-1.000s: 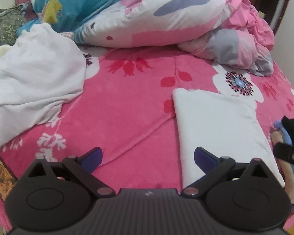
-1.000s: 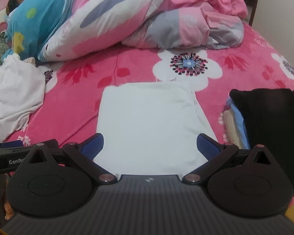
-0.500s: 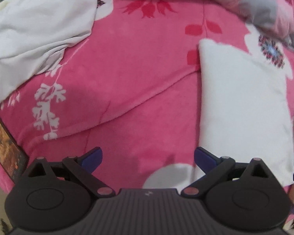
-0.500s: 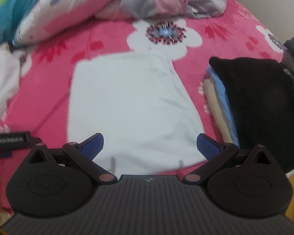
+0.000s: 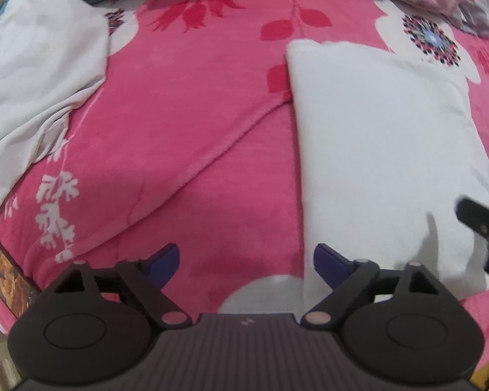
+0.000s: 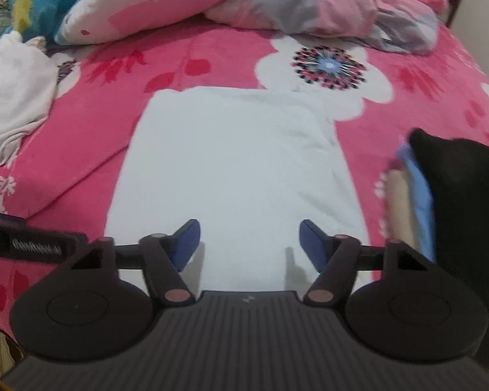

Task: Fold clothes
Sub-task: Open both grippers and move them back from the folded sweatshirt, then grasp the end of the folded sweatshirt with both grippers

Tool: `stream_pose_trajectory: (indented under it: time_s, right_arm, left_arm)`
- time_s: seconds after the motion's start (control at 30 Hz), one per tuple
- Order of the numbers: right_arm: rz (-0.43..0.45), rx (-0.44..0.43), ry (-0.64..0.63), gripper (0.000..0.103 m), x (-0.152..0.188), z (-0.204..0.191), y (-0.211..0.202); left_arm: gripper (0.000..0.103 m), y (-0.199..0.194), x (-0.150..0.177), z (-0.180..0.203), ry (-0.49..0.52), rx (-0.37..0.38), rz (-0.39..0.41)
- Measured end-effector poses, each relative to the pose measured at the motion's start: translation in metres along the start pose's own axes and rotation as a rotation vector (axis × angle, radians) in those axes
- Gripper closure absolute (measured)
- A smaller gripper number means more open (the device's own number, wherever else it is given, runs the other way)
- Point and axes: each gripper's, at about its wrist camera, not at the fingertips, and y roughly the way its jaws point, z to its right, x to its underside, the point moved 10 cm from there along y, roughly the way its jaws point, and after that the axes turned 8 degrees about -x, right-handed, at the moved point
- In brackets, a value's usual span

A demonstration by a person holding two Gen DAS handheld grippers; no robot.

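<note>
Now both tools are seen nearer the bed (image 6: 212, 65) than a second ago. The left tool (image 5: 246, 262) is held open beside the left edge of the folded white garment (image 6: 231, 169); the right tool (image 6: 247, 239) is held open over its near edge. A stack (image 6: 456, 195) lies right; a lift is judged likely.

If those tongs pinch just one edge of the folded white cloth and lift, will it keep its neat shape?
Probably not. The folded cloth lies limp and flat on the blanket, so it would likely droop and unfold. It looks thin, so probably light. The fuzzy blanket may drag on it if pushed.
</note>
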Motion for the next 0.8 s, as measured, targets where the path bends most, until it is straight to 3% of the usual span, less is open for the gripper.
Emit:
stream_pose_trajectory:
  time_s: [0.17, 0.27, 0.47, 0.6, 0.8]
  right_arm:
    - [-0.031, -0.06, -0.022, 0.057, 0.008, -0.002, 0.02]
    - [-0.086, -0.042, -0.005, 0.058, 0.031, 0.017, 0.025]
    - [-0.171, 0.127, 0.068, 0.063, 0.069, 0.067, 0.0]
    - [-0.14, 0.135, 0.084, 0.066, 0.067, 0.067, -0.018]
    - [-0.053, 0.037, -0.011, 0.066, 0.039, 0.022, -0.019]
  left_arm:
    - [0.029, 0.006, 0.004, 0.008, 0.037, -0.014, -0.01]
    - [0.033, 0.01, 0.007, 0.012, 0.059, -0.022, -0.017]
    - [0.035, 0.018, 0.01, 0.018, 0.09, -0.035, -0.035]
    - [0.035, 0.022, 0.011, 0.018, 0.098, -0.042, -0.047]
    - [0.035, 0.027, 0.016, 0.02, 0.112, -0.048, -0.066]
